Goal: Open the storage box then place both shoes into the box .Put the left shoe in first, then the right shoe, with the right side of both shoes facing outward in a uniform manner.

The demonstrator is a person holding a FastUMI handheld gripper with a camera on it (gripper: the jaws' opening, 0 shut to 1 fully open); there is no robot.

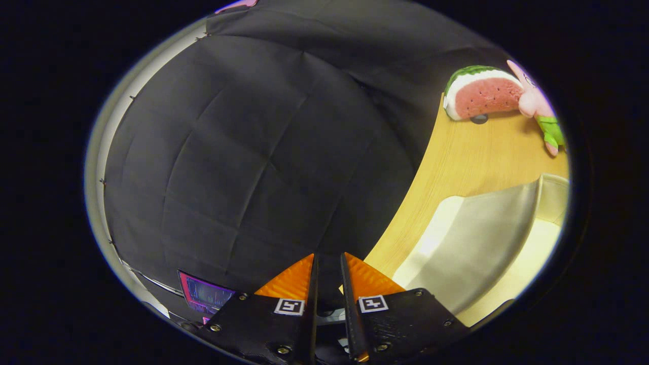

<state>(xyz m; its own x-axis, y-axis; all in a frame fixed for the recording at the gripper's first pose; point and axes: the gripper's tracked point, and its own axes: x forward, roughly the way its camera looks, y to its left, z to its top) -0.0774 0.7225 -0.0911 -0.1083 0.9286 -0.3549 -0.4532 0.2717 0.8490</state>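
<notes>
The pale, smooth-walled storage box (481, 243) lies at lower right on the wooden table (471, 152), just right of the gripper (328, 263), whose orange fingers (289, 281) stand narrowly parted, apparently holding nothing, before creased black cloth, a watermelon plush (484, 94) far upper right.

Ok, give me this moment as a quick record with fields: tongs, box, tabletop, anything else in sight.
tongs: orange fingers close together with a narrow gap, nothing between them, aimed at the black cloth wall
storage box: pale box on the table beside the fingers; cannot tell if it is open
table: wooden top, seen tilted
other items: watermelon-slice plush and pink plush toy at the table's far end, beyond the box, touching each other
shoes: none spotted
</notes>
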